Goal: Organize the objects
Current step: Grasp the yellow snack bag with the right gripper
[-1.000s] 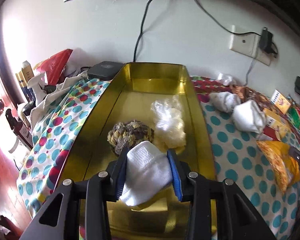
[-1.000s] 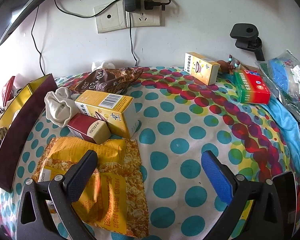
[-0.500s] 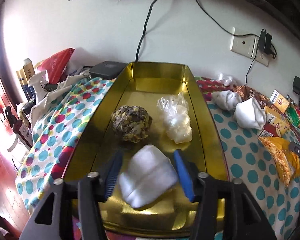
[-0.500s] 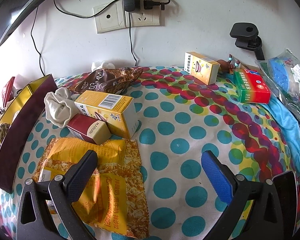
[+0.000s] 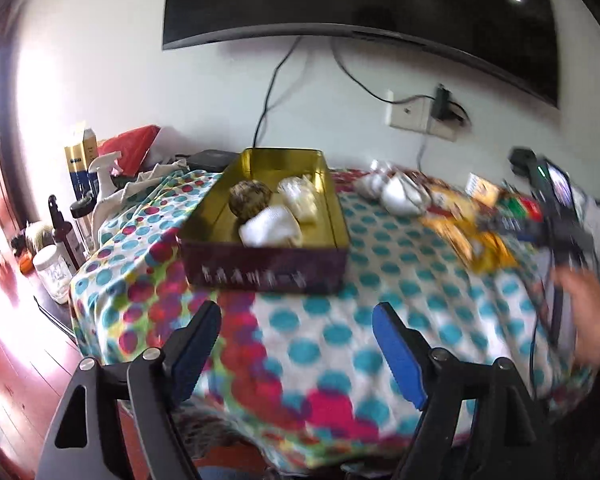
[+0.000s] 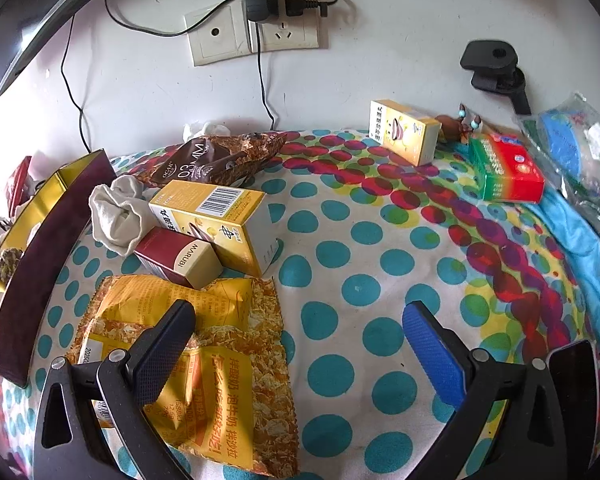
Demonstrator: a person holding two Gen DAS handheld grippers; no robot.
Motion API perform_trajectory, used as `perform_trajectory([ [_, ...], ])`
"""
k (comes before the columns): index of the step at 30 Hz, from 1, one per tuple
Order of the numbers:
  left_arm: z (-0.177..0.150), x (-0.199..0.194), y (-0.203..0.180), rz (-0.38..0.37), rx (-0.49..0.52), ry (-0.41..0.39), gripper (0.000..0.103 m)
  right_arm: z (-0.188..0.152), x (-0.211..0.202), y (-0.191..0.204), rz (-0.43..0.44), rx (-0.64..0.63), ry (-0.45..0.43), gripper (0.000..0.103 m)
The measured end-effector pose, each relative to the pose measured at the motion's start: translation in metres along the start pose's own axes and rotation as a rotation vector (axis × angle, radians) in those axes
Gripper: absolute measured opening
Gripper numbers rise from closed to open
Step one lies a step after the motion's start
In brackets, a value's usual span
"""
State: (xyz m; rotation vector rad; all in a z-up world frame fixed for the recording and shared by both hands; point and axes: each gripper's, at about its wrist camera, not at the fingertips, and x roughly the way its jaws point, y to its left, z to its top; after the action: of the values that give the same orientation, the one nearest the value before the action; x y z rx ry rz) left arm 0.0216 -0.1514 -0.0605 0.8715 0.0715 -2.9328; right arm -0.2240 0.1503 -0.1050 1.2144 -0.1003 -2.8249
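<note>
**Three items boxed, most of the table still to sort**

The left gripper (image 5: 296, 344) has nothing between its jaws, which are opening over the spotted cloth. Ahead of them stands the gold tin (image 5: 336, 216), holding a rolled white sock (image 5: 270, 226), a woven ball (image 5: 250, 198) and a crumpled clear bag (image 5: 300, 198).

The right gripper (image 6: 300, 340) hangs with wide, empty jaws. Under its left jaw lies the yellow snack bag (image 6: 228, 360); beyond are the maroon box (image 6: 180, 256), yellow carton (image 6: 220, 220) and a loose grey-white sock (image 6: 116, 216), all still unsorted, I judge.
</note>
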Motion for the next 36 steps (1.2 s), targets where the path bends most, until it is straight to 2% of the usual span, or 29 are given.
perform_trajectory([
  [2,-0.008,0.001,-0.007,-0.007,0.028,0.006,0.081,-0.003,-0.002,-0.004,0.006,0.033,0.005,0.103],
  [3,-0.009,0.005,-0.01,-0.019,0.028,0.032,0.081,-0.006,-0.004,-0.005,-0.002,0.05,0.002,0.103],
  [6,-0.009,0.007,-0.013,-0.064,0.005,0.04,0.081,-0.018,-0.016,-0.001,-0.018,0.101,0.011,0.103],
  [9,-0.008,0.003,-0.016,-0.057,0.021,0.025,0.081,-0.025,-0.027,0.013,-0.051,0.074,0.003,0.103],
  [13,-0.006,-0.002,-0.014,-0.06,0.004,0.004,0.081,-0.029,-0.035,0.054,-0.07,-0.053,-0.004,0.103],
  [16,-0.007,-0.002,-0.013,-0.058,0.003,0.013,0.081,-0.036,-0.05,0.087,-0.058,-0.17,-0.049,0.103],
  [20,-0.007,-0.002,-0.015,-0.048,0.013,0.01,0.081,-0.061,-0.068,0.118,-0.048,-0.354,-0.079,0.103],
  [24,-0.008,-0.001,-0.017,-0.037,0.017,0.013,0.081,-0.072,-0.058,0.126,-0.144,-0.457,-0.077,0.103],
  [26,-0.008,-0.002,-0.017,-0.03,0.02,0.01,0.081,-0.072,-0.042,0.129,-0.22,-0.523,-0.048,0.103],
  [28,-0.008,-0.002,-0.015,-0.025,0.014,0.004,0.081,-0.069,-0.033,0.133,-0.32,-0.573,-0.079,0.103],
  [31,-0.008,-0.001,-0.013,-0.018,0.007,0.007,0.081,-0.058,-0.021,0.135,-0.318,-0.592,-0.067,0.101],
  [32,-0.008,0.0,-0.013,-0.019,0.006,0.01,0.081,-0.052,-0.018,0.135,-0.295,-0.587,-0.057,0.098],
  [33,-0.008,0.0,-0.013,-0.019,0.005,0.012,0.081,-0.047,-0.015,0.136,-0.286,-0.589,-0.05,0.083],
  [34,-0.008,0.001,-0.013,-0.02,0.006,0.013,0.081,-0.043,-0.012,0.138,-0.26,-0.595,-0.034,0.056],
  [36,-0.008,0.002,-0.014,-0.018,0.012,0.011,0.081,-0.04,-0.011,0.141,-0.253,-0.607,-0.049,0.042],
])
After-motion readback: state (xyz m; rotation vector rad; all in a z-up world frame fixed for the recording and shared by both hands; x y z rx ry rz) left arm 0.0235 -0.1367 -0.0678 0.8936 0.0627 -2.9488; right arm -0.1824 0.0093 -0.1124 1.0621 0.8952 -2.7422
